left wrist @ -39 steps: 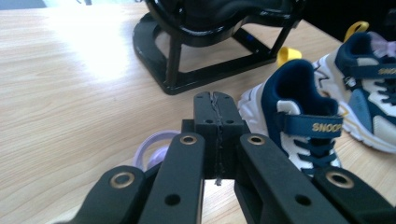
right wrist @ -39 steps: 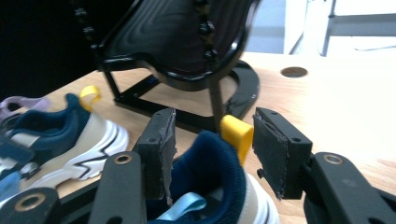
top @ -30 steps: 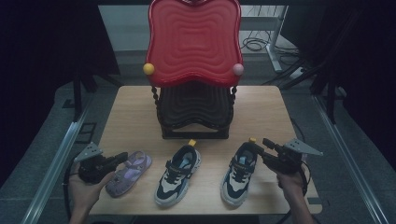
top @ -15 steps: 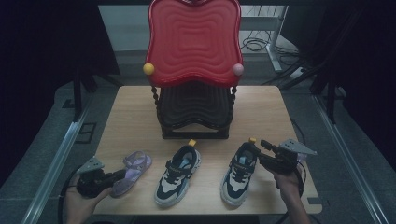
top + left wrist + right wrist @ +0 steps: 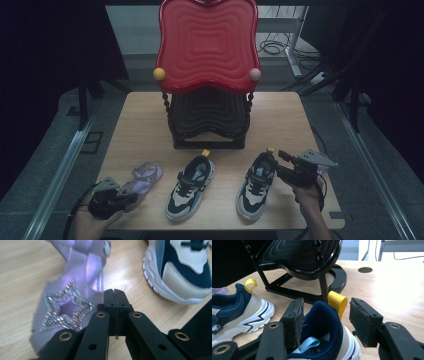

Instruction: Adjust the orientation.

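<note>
On the near edge of the pale wooden table, three shoes lie in a row before the black-and-red tiered stand. The right gripper straddles the heel collar of the right-hand navy-and-cream mesh sneaker, jaws apart and just opened wider, pads clear of the fabric, so nothing is clamped. The left gripper has its jaws pressed together, empty, tip beside the lilac glitter-star sandal. The matching left-hand sneaker lies between, untouched.
</note>
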The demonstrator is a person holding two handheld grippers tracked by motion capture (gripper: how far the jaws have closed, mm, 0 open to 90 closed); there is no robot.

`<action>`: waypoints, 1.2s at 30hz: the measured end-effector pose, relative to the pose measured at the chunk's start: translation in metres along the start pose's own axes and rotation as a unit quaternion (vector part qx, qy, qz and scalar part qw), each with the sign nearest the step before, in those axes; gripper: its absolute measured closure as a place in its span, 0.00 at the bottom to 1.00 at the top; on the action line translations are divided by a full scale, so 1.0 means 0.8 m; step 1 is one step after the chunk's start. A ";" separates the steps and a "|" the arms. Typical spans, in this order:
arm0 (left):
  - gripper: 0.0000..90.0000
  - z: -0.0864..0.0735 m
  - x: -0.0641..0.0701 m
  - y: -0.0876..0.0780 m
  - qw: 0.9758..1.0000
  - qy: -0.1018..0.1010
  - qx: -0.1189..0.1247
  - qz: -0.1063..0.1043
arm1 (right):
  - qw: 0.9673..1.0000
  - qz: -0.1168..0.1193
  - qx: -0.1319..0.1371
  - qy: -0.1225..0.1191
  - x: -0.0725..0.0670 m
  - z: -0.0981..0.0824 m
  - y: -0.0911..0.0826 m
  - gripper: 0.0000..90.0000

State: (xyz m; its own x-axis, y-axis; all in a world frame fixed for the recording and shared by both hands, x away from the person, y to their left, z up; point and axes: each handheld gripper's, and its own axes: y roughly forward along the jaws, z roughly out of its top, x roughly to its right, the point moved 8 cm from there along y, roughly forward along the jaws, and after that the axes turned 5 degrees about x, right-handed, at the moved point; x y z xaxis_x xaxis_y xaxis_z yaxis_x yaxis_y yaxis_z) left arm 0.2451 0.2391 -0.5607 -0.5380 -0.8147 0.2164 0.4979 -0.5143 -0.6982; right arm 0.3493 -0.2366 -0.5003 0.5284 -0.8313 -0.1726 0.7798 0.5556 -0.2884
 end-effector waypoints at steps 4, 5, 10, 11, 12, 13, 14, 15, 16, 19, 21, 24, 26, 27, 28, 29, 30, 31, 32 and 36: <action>1.00 -0.003 0.001 0.004 1.000 0.004 -0.007 0.003 | 1.000 0.001 0.003 0.000 0.000 0.002 -0.002 0.50; 1.00 -0.003 0.001 0.004 1.000 0.003 -0.006 0.002 | 1.000 -0.001 0.005 0.002 0.000 0.003 -0.003 0.50; 1.00 -0.008 -0.002 0.001 1.000 0.000 -0.011 0.015 | 1.000 -0.001 0.006 -0.001 -0.003 0.004 -0.004 0.50; 1.00 -0.008 -0.004 -0.002 1.000 -0.003 -0.008 0.017 | 1.000 -0.001 0.006 -0.001 -0.003 0.004 -0.004 0.50; 1.00 -0.008 -0.004 -0.005 1.000 -0.007 -0.005 0.018 | 1.000 -0.001 0.007 -0.001 -0.004 0.004 -0.004 0.50; 1.00 -0.008 -0.005 -0.007 1.000 -0.008 -0.003 0.020 | 1.000 -0.002 0.008 -0.002 -0.003 0.004 -0.004 0.49; 1.00 -0.009 -0.005 -0.007 1.000 -0.010 -0.004 0.021 | 1.000 -0.002 0.008 -0.002 -0.003 0.004 -0.004 0.49; 1.00 -0.010 -0.005 -0.007 1.000 -0.009 -0.005 0.021 | 1.000 -0.003 0.007 0.001 -0.003 0.004 -0.004 0.49; 1.00 -0.011 -0.004 -0.006 1.000 -0.009 -0.006 0.020 | 1.000 -0.003 0.007 0.002 -0.003 0.004 -0.004 0.49; 1.00 -0.014 -0.002 0.000 1.000 -0.006 -0.014 0.017 | 1.000 -0.004 0.008 0.003 -0.002 0.004 -0.004 0.49; 1.00 -0.015 -0.002 0.005 1.000 -0.004 -0.021 0.016 | 1.000 -0.004 0.009 0.002 -0.002 0.004 -0.005 0.49; 1.00 -0.016 -0.003 0.008 1.000 -0.009 -0.025 0.010 | 1.000 -0.005 0.009 0.002 -0.002 0.004 -0.004 0.48; 1.00 -0.016 -0.003 0.008 1.000 -0.007 -0.027 0.012 | 1.000 -0.008 0.008 0.004 0.000 0.003 -0.004 0.48; 1.00 -0.015 -0.004 0.007 0.999 -0.006 -0.028 0.015 | 1.000 -0.009 0.008 0.004 0.000 0.003 -0.004 0.48; 1.00 -0.015 -0.005 0.006 0.999 -0.005 -0.028 0.017 | 1.000 -0.011 0.009 0.006 0.002 0.003 -0.004 0.48; 1.00 -0.015 -0.006 0.004 0.999 -0.007 -0.027 0.018 | 1.000 -0.012 0.010 0.006 0.001 0.004 -0.005 0.48; 1.00 -0.015 -0.006 0.004 0.999 -0.007 -0.027 0.018 | 1.000 -0.012 0.010 0.006 0.001 0.004 -0.005 0.48; 1.00 -0.015 -0.007 0.004 0.999 -0.007 -0.027 0.019 | 1.000 -0.012 0.010 0.005 0.001 0.004 -0.005 0.48; 1.00 -0.015 -0.007 0.003 0.999 -0.006 -0.028 0.021 | 1.000 -0.013 0.011 0.005 0.001 0.004 -0.005 0.48; 1.00 -0.018 -0.012 -0.001 0.999 -0.007 -0.031 0.031 | 1.000 -0.013 0.012 0.006 0.001 0.004 -0.006 0.48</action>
State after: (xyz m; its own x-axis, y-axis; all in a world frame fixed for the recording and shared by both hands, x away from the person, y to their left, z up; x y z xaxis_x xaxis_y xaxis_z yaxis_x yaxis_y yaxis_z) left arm 0.2399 0.2512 -0.5720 -0.4978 -0.8482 0.1810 0.4862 -0.4457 -0.7517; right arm 0.3470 -0.2401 -0.4957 0.5035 -0.8458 -0.1763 0.8014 0.5334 -0.2706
